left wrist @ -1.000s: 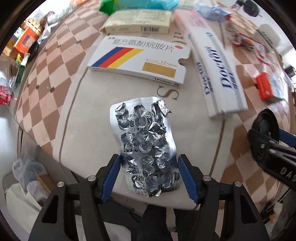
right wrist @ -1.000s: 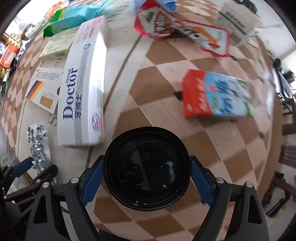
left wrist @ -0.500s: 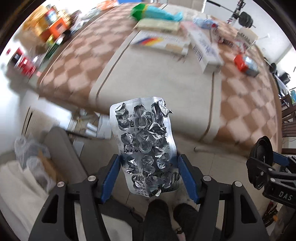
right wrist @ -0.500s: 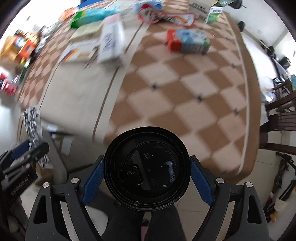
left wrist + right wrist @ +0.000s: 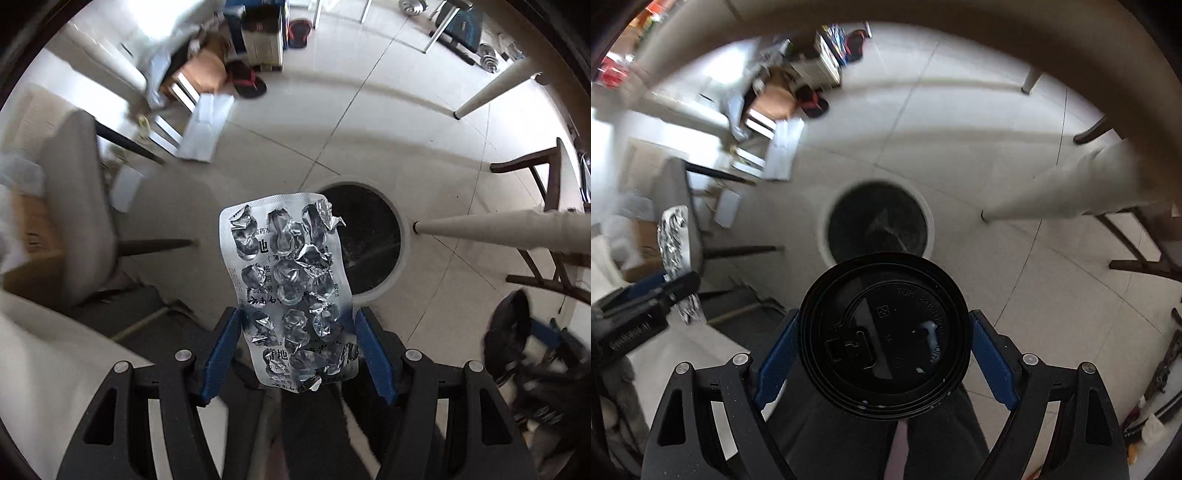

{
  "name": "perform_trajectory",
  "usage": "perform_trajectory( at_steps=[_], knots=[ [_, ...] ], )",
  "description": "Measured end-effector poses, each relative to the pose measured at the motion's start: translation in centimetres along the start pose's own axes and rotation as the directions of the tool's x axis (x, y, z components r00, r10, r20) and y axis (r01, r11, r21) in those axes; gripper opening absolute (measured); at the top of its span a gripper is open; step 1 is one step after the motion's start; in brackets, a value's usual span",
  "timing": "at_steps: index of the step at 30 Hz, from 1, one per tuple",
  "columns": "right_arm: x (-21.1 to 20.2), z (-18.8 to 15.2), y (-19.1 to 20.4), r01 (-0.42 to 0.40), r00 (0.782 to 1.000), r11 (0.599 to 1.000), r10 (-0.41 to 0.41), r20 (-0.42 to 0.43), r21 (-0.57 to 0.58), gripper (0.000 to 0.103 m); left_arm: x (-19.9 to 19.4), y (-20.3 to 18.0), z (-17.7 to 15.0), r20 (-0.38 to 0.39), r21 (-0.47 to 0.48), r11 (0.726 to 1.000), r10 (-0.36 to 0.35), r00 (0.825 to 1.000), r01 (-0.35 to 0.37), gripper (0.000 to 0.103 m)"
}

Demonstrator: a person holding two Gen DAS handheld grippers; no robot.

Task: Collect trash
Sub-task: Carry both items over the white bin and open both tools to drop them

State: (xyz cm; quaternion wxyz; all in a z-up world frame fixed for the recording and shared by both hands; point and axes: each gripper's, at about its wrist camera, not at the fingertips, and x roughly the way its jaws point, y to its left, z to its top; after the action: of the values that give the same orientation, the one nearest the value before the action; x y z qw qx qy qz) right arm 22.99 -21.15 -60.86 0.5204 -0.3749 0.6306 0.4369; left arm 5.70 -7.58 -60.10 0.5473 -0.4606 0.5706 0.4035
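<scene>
The left gripper [image 5: 298, 352] clamps a crumpled silver foil blister pack [image 5: 290, 291] by its side edges; the right gripper [image 5: 884, 354] grips a black round plastic cup lid [image 5: 884, 338]. Both hang above a white-rimmed round bin [image 5: 877, 219] on the pale tiled floor [image 5: 369, 122].

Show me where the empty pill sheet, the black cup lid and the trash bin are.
pill sheet [image 5: 291, 280]: left wrist view, middle of the crumpled foil.
cup lid [image 5: 884, 345]: right wrist view, centre of the lid's top.
trash bin [image 5: 827, 236]: right wrist view, left part of its pale rim.
</scene>
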Motion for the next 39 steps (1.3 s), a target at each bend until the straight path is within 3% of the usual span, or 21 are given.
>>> perform_trajectory(
  at_steps=[5, 10, 14, 17, 19, 21, 22, 27, 32, 37, 39],
  knots=[
    [9.0, 1.0, -1.6, 0.044, 0.998, 0.999, -0.044, -0.033, -0.014, 0.089, 7.3, -0.1, 4.3, -0.066, -0.002, 0.995, -0.103, 0.992, 0.103, 0.062],
    [15.1, 3.8, -2.2, 0.073, 0.996, 0.997, -0.075, -0.056, -0.028, 0.089, 12.9, -0.2, 7.0, -0.138, -0.019, 0.985, -0.17, 0.976, 0.169, 0.062],
    [18.5, 6.0, -2.0, 0.069, 0.995, 0.997, -0.071, -0.071, -0.023, 0.089, 14.9, -1.0, 7.4, -0.204, -0.013, 0.973, -0.227, 0.952, 0.229, 0.062],
    [20.0, 7.1, -2.0, 0.059, 0.995, 0.998, -0.062, -0.083, -0.032, 0.09, 15.2, -1.3, 7.4, -0.222, -0.005, 0.971, -0.236, 0.946, 0.24, 0.063],
    [20.6, 7.4, -2.1, 0.053, 0.994, 0.998, -0.055, -0.096, -0.03, 0.092, 15.0, -1.5, 7.5, -0.215, -0.003, 0.971, -0.235, 0.948, 0.24, 0.072],
    [21.2, 7.8, -2.1, 0.049, 0.994, 0.999, -0.051, -0.102, -0.02, 0.095, 14.7, -1.6, 7.4, -0.211, 0.002, 0.976, -0.215, 0.954, 0.22, 0.093],
    [21.4, 7.9, -2.2, 0.048, 0.994, 0.999, -0.05, -0.102, -0.015, 0.103, 14.5, -1.5, 7.3, -0.208, 0.002, 0.977, -0.209, 0.956, 0.214, 0.094],
    [21.3, 8.0, -2.5, 0.027, 0.995, 1.0, -0.027, -0.097, 0.001, 0.103, 13.6, -1.4, 6.8, -0.181, 0.011, 0.986, -0.164, 0.97, 0.169, 0.094],
    [20.3, 7.9, -1.8, 0.03, 0.995, 0.999, -0.031, -0.091, -0.017, 0.103, 10.9, -1.2, 5.5, -0.077, 0.057, 0.998, -0.019, 0.997, 0.024, 0.094],
    [18.1, 6.9, -1.6, 0.058, 0.994, 0.998, -0.057, -0.098, 0.013, 0.103, 7.6, -0.9, 3.3, 0.007, 0.047, 0.993, 0.106, 0.994, -0.106, 0.094],
    [16.6, 6.3, -1.5, 0.072, 0.993, 0.997, -0.069, -0.095, 0.023, 0.103, 6.0, -0.7, 2.2, 0.015, 0.029, 0.994, 0.109, 0.994, -0.11, 0.094]
  ],
)
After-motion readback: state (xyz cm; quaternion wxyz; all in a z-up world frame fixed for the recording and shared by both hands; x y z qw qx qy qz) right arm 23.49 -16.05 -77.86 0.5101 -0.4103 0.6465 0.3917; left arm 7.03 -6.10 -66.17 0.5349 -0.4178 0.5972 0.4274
